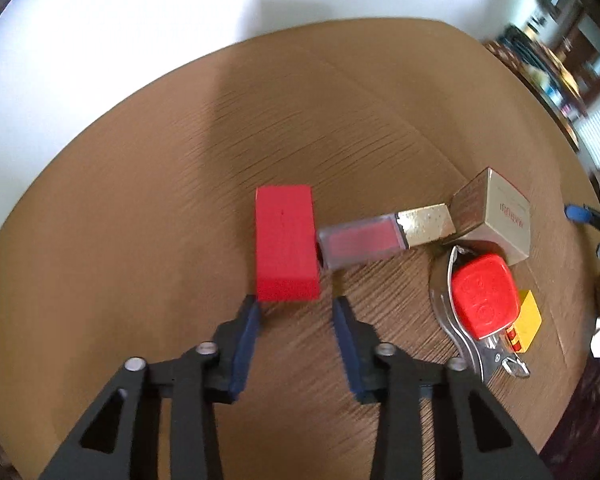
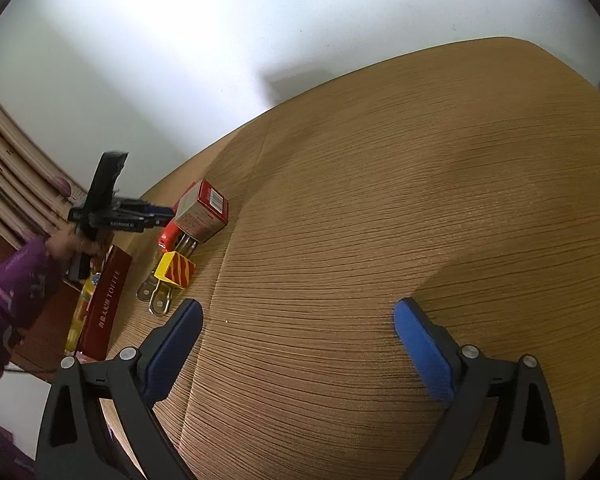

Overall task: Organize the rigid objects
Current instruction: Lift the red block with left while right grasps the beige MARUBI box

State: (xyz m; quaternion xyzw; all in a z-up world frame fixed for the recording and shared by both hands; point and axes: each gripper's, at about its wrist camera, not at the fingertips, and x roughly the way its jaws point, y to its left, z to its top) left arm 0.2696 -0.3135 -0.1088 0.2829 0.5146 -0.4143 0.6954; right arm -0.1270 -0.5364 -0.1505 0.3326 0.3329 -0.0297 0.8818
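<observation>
The red block (image 1: 286, 242) is a rigid rectangular solid with flat, smooth faces. It will likely handle as a light, stiff part that does not deform under pressure, though the smooth faces may slip under a weak pinch. Take hold across the two long side faces, near mid-length, so the block does not pivot.

The block lies flat near the middle of the bench (image 1: 140, 200), long axis pointing toward the far edge. Its right side face sits just beside, possibly touching, the end of a clear lip-gloss tube (image 1: 360, 242) with a gold cap. Toward the right edge of the bench stand a beige carton (image 1: 496, 216), a red-topped metal tool (image 1: 482, 300) and a yellow block (image 1: 530, 318), clustered together.

The left claw (image 1: 296, 306) points steeply down, just short of the near end face of the red block. Its jaws stand partly spread, with a gap about as wide as the block. Nothing is between the pads: the block lies just beyond the tips, the left tip at its near left corner.

The right claw (image 2: 298, 314) hovers over bare bench surface, jaws spread wide and empty, well apart from the cluster
</observation>
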